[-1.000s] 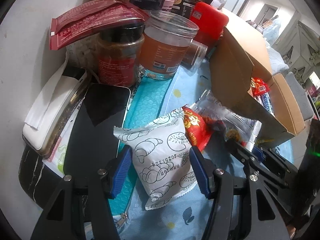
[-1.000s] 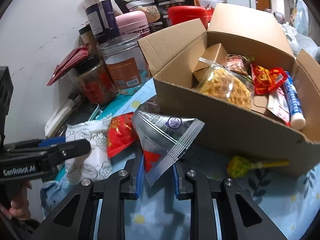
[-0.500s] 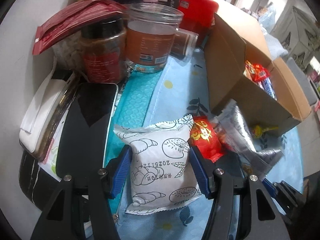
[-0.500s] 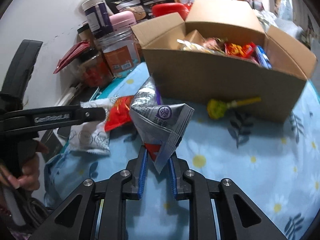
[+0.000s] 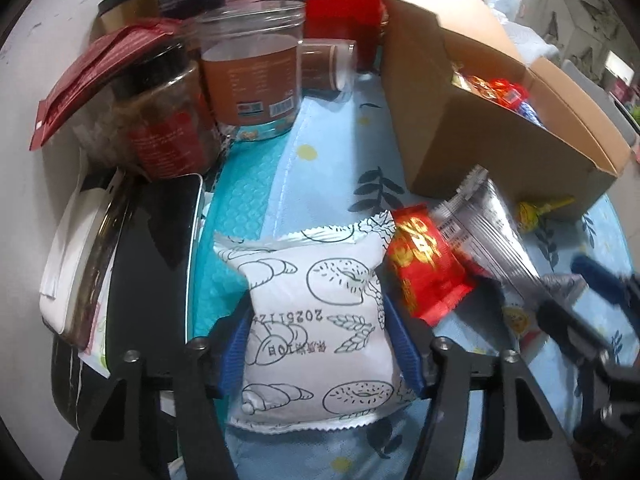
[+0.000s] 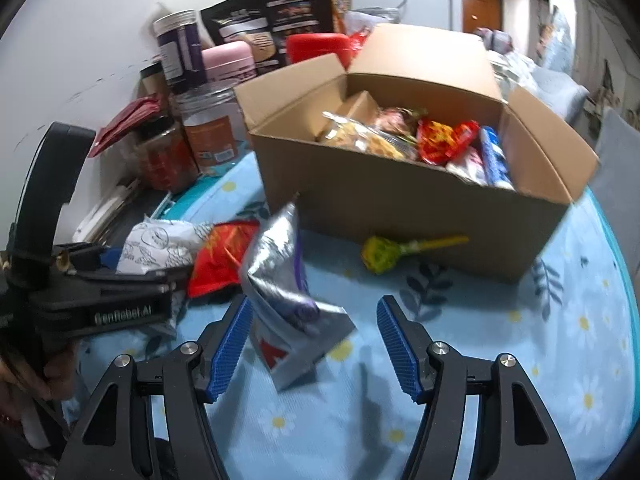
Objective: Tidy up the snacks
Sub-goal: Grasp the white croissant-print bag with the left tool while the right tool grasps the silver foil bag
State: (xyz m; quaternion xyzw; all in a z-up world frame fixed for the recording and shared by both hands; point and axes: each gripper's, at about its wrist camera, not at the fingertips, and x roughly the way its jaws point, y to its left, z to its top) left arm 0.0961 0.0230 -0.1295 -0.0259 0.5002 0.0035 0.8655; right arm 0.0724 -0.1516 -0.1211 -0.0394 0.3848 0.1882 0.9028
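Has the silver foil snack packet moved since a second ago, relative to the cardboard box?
Yes. The silver foil snack packet was pulled away from the cardboard box wall, nearer the camera; the right gripper jaws are now opening around it.

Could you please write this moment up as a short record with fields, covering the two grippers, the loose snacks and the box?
left gripper: jaws shut on the white bread pack
right gripper: jaws opening, silver packet loose between them, leaning by the left pad
red packet: on the cloth between bread pack and silver packet
lollipop: on the cloth in front of the box
box: open, already holding several snacks
cloth: light blue, flower print
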